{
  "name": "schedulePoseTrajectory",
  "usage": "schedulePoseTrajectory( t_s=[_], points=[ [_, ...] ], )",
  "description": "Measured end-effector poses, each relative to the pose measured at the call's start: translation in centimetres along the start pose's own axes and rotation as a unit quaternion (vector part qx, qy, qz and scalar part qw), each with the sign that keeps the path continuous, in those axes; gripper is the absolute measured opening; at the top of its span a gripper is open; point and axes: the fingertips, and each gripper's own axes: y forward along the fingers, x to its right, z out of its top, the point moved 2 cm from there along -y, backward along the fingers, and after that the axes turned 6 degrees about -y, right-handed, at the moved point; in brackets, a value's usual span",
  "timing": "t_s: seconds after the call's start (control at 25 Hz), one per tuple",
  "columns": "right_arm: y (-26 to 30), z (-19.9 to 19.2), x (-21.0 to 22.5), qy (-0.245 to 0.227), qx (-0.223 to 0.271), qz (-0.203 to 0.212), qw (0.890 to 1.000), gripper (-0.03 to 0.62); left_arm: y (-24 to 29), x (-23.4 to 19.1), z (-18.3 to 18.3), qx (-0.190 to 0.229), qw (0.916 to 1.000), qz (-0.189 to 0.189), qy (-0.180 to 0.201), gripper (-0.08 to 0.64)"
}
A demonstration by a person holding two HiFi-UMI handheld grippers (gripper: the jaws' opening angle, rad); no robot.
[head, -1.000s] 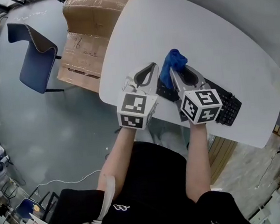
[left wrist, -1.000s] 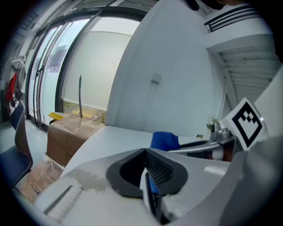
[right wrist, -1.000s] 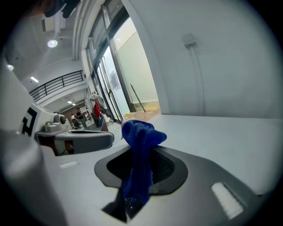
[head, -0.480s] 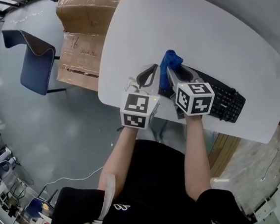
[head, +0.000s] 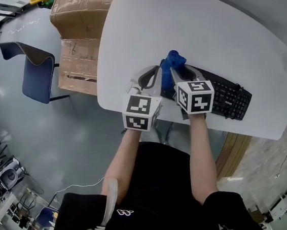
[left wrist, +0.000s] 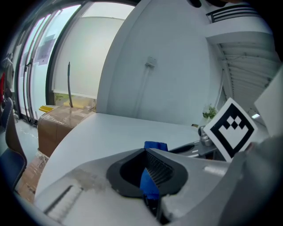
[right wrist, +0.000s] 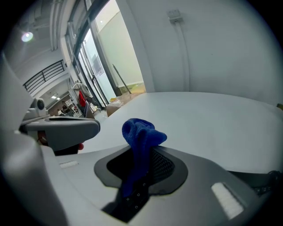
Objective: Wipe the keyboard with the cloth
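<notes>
A black keyboard (head: 231,100) lies near the front edge of the white table (head: 200,24). My right gripper (head: 173,69) is over the keyboard's left end, shut on a blue cloth (head: 174,60). In the right gripper view the cloth (right wrist: 139,132) bulges above the shut tips and hangs down between the jaws onto the keys (right wrist: 132,198). My left gripper (head: 157,67) sits close beside it on the left with its jaws shut. In the left gripper view the cloth (left wrist: 155,146) shows just past its tips and through the gap; I cannot tell whether they touch.
Brown cardboard boxes (head: 79,14) stand on the floor past the table's left edge, with a blue chair (head: 37,72) beyond them. The table's curved front edge (head: 132,105) runs just under both grippers. The person's arms reach in from below.
My right gripper with the cloth has slid left along the keyboard toward the left gripper, uncovering more keys on the right. The left gripper has barely moved.
</notes>
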Motion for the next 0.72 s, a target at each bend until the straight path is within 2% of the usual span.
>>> schedulePoseTrajectory(
  t_s=[0.72],
  points=[
    [-2.9,-2.5,4.2,0.032,0.003,-0.018,0.999,0.101,3.2,4.9,-1.5,-0.029,0.9990,-0.028,0.016,-0.002]
  ],
)
